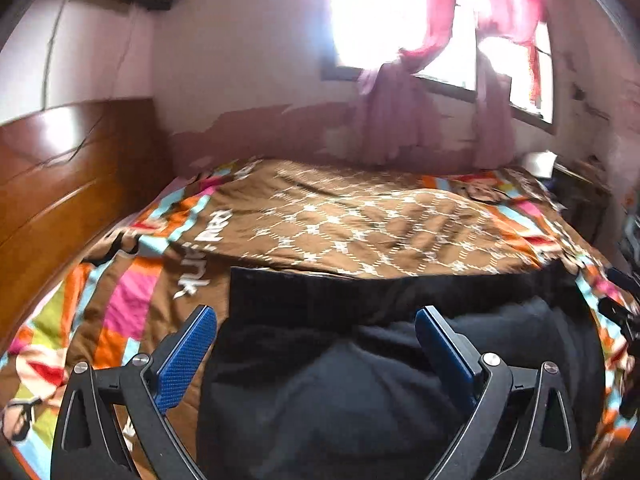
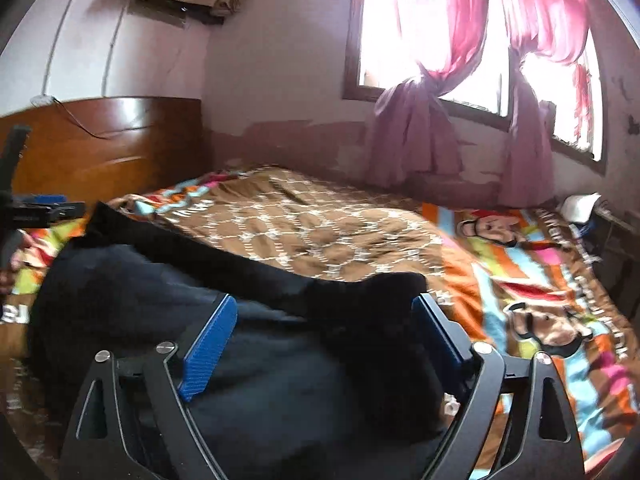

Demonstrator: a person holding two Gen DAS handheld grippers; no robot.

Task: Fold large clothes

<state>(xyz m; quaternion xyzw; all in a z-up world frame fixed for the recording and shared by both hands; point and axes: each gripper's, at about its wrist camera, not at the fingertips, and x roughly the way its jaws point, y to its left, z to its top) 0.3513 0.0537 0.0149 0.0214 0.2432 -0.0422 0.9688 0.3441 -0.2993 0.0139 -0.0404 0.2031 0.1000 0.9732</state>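
Over at the left, the wooden headboard [image 1: 60,168] stands at the bed's head end, and the colourful patchwork bedspread [image 1: 132,300] covers the mattress right to its edges. The left claw [image 1: 316,320] is spread wide, blue pads [image 1: 188,356] well apart and gripping nothing; the black garment [image 1: 360,380] lies below and between them, not pinched. That garment sprawls across the near edge of the bed (a dark heap, folds hard to read), its far hem running straight over the brown diamond-print centre panel [image 1: 360,224]. Moving right, the right claw [image 2: 324,312] is likewise wide open, empty-handed, with a bunched lump of the same black cloth [image 2: 360,300] sitting between its fingers, untouched as far as one can see. Far right, the knotted pink curtains [image 2: 416,132] hang at the window beyond the bed's far edge.
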